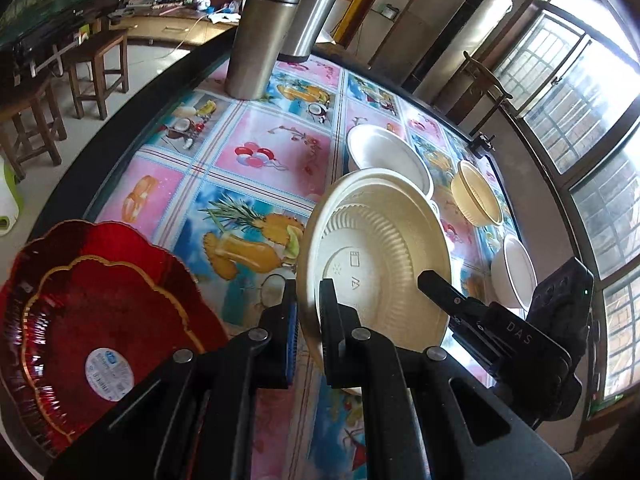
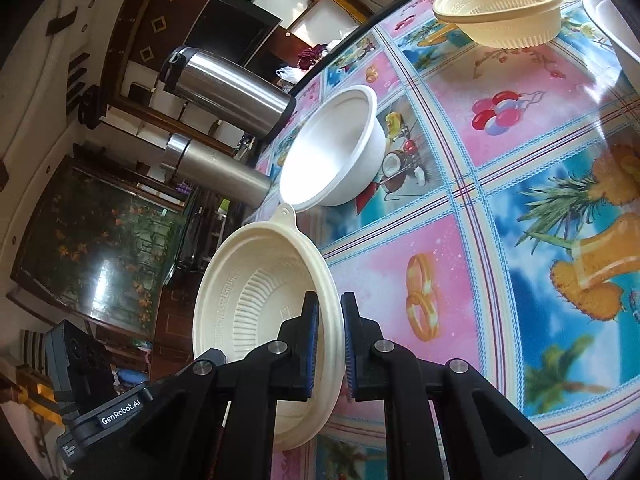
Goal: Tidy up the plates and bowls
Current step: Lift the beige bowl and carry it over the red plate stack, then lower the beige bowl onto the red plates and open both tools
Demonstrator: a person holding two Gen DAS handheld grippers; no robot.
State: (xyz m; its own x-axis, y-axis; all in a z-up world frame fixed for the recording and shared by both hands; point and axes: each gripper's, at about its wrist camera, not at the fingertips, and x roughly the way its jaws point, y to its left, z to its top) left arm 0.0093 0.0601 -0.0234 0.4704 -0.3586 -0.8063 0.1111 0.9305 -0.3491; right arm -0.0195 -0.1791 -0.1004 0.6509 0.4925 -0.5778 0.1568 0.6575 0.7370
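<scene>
1. The left gripper reaches forward over the table, its fingers nearly closed and pinching the near rim of a cream ribbed bowl, which is held tilted on edge above the patterned cloth.
2. The right gripper has its fingers drawn in on the rim of the same cream ribbed bowl, one finger inside the rim and one outside; in the left wrist view it appears as a black body at the bowl's right edge.
3. Only the left wrist view shows the stacked red scalloped plates at the near left table edge, and a small white bowl beside the right gripper.
4. Both views show a white bowl just beyond the held bowl, a yellow ribbed bowl farther off, and two steel flasks at the far table edge.
</scene>
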